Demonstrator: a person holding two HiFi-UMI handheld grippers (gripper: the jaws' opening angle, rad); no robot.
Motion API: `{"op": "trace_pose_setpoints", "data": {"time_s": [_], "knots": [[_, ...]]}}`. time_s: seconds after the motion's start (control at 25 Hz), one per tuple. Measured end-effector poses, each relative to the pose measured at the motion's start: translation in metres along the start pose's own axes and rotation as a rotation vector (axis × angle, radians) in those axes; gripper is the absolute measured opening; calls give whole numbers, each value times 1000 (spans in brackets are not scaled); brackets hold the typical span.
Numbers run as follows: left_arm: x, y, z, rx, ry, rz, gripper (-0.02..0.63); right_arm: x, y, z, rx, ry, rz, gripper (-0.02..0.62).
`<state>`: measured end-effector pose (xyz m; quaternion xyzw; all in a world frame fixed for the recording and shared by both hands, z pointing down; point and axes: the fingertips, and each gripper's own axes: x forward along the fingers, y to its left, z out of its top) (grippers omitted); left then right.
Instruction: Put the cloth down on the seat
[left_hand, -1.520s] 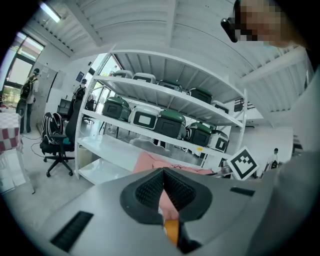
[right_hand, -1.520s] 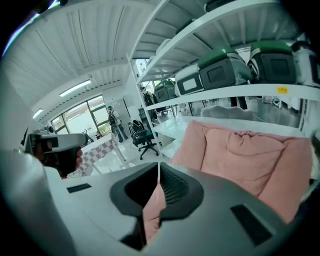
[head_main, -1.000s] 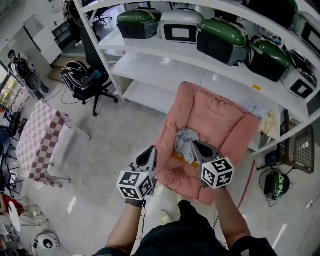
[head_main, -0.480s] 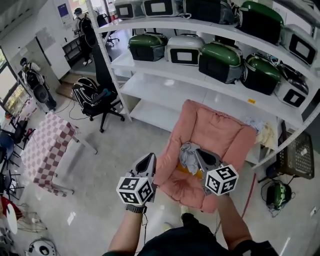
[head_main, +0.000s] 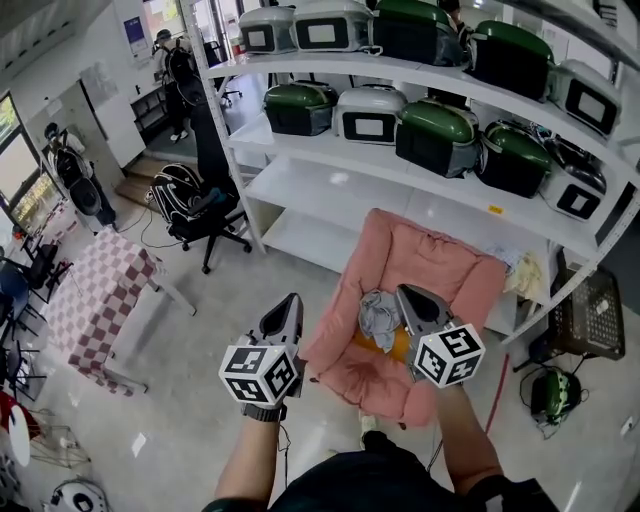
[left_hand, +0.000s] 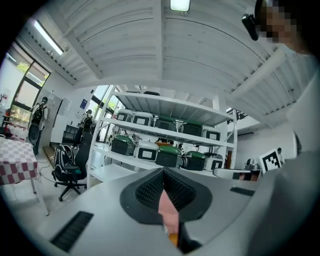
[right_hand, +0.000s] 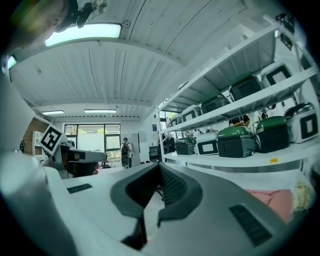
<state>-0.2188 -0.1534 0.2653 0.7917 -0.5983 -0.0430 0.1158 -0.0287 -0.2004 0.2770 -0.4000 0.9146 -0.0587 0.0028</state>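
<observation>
A crumpled grey cloth (head_main: 377, 314) lies on the pink cushioned seat (head_main: 440, 262), partly over an orange patch (head_main: 397, 346). My right gripper (head_main: 403, 291) is shut and empty, its tip just right of the cloth and above it. Left of the seat's edge, my left gripper (head_main: 293, 298) is also shut and holds nothing. In the left gripper view the jaws (left_hand: 163, 171) meet at the tip, with pink seat showing through the gap below. In the right gripper view the closed jaws (right_hand: 160, 167) point level at the shelves, with the seat (right_hand: 272, 197) at lower right.
White shelving (head_main: 420, 190) with green and white cases stands behind the seat. An office chair with a backpack (head_main: 190, 195) and a checkered table (head_main: 95, 300) are at the left. A wire basket (head_main: 590, 315) and a green device (head_main: 550, 392) sit at the right. People stand far back left.
The cloth stays on the seat while both shut grippers have lifted slightly away from it. The head view has tilted up, showing more of the shelves.
</observation>
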Motion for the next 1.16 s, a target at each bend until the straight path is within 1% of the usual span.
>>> {"op": "trace_pose_setpoints", "data": {"time_s": [0.16,0.52,0.8,1.0,1.16], "knots": [[-9,-5,14,11,-32,-6,6,-6,8,14,-31,-37,-3,5],[-28,-8,17,15,-48,-1,6,-21,23,25,-61,-64,-3,5],[-3,1,19,15,-43,10,6,1,7,23,-56,-56,5,5],[-31,-7,19,18,-52,9,6,-19,28,24,-63,-62,5,5],[-35,-1,23,21,-54,15,6,-17,33,25,-68,-59,7,5]]}}
